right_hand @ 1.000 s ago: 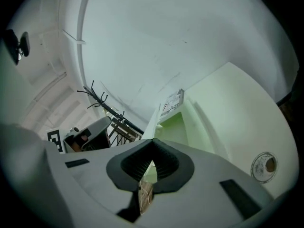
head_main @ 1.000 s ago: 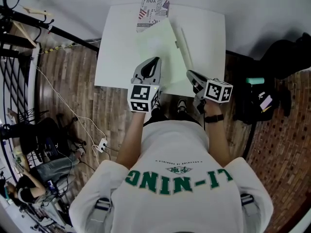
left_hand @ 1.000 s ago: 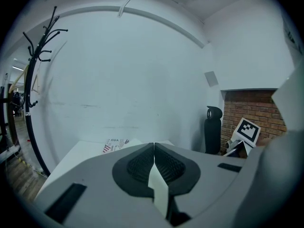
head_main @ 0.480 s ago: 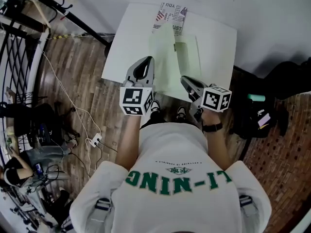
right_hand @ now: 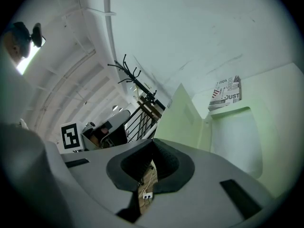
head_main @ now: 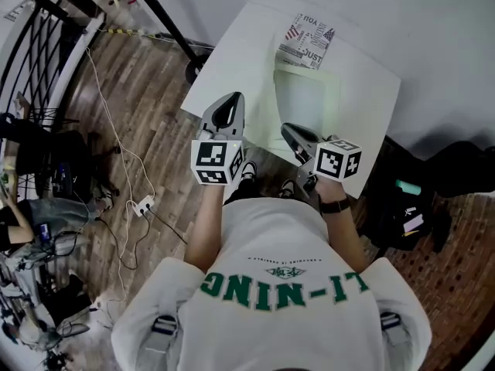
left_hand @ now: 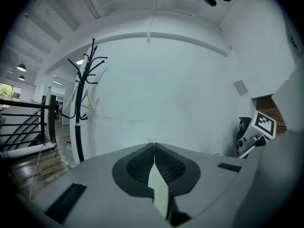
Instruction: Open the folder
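The pale green folder (head_main: 305, 100) lies on the white table (head_main: 232, 60), its inner pocket (right_hand: 236, 139) facing up. In the right gripper view its cover (right_hand: 183, 113) stands up at the pocket's left. My left gripper (head_main: 231, 97) is at the table's near left edge, apart from the folder, its tips shut (left_hand: 154, 144). A pale strip shows in the slit behind them. My right gripper (head_main: 285, 128) is just short of the folder's near edge. It is shut (right_hand: 152, 141) with nothing in it, and floor shows through the slit.
A printed booklet (head_main: 311, 43) lies at the table's far edge behind the folder. A white wall backs the table. A black coat rack (left_hand: 83, 89) and railings (head_main: 31, 91) stand to the left. Cables and a power strip (head_main: 143, 205) lie on the wood floor, and a dark bag (head_main: 402, 207) sits to the right.
Both grippers have drawn back from over the folder towards the table's near edge. The folder's cover, flat at first, has swung up and the pocket inside now shows.
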Action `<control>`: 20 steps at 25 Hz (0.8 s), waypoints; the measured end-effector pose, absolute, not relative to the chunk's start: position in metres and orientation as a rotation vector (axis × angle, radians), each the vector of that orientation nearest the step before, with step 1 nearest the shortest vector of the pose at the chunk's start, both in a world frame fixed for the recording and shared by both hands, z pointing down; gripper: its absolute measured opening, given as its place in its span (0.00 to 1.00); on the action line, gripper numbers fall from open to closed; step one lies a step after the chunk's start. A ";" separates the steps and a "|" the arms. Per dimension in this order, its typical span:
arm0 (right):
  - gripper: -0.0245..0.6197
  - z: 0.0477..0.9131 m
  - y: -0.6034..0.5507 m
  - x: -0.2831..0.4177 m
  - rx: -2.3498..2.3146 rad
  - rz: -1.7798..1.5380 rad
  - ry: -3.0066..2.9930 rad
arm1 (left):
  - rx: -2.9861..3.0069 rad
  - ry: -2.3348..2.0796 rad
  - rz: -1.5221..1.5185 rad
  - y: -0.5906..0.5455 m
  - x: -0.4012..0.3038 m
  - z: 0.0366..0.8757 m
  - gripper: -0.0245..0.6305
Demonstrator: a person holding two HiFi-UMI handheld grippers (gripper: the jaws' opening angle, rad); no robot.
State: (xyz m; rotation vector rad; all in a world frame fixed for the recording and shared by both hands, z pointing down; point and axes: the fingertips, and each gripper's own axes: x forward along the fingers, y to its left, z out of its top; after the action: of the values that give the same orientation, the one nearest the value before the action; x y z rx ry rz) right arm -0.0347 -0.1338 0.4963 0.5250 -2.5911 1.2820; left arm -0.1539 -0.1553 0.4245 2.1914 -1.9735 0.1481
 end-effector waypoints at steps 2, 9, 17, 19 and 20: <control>0.06 0.496 -0.130 -0.051 0.486 1.248 -2.588 | 2.161 -2.006 0.143 -0.148 -0.167 0.425 0.06; 0.06 0.512 -0.112 -0.115 0.333 1.162 -2.566 | 2.025 -2.128 0.132 -0.118 -0.220 0.430 0.06; 0.06 0.525 -0.090 -0.189 0.178 1.130 -2.511 | 1.886 -2.231 0.116 -0.081 -0.285 0.433 0.06; 0.06 0.534 -0.086 -0.207 0.147 1.132 -2.486 | 1.853 -2.250 0.114 -0.074 -0.300 0.436 0.06; 0.07 0.539 -0.084 -0.216 0.139 1.129 -2.474 | 1.840 -2.257 0.114 -0.070 -0.307 0.437 0.06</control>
State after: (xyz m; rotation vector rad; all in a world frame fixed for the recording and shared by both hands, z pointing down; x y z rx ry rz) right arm -0.2161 -0.0842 0.5385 0.1392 -2.4741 1.1294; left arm -0.3073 -0.0701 0.4368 1.8403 -2.2567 0.1139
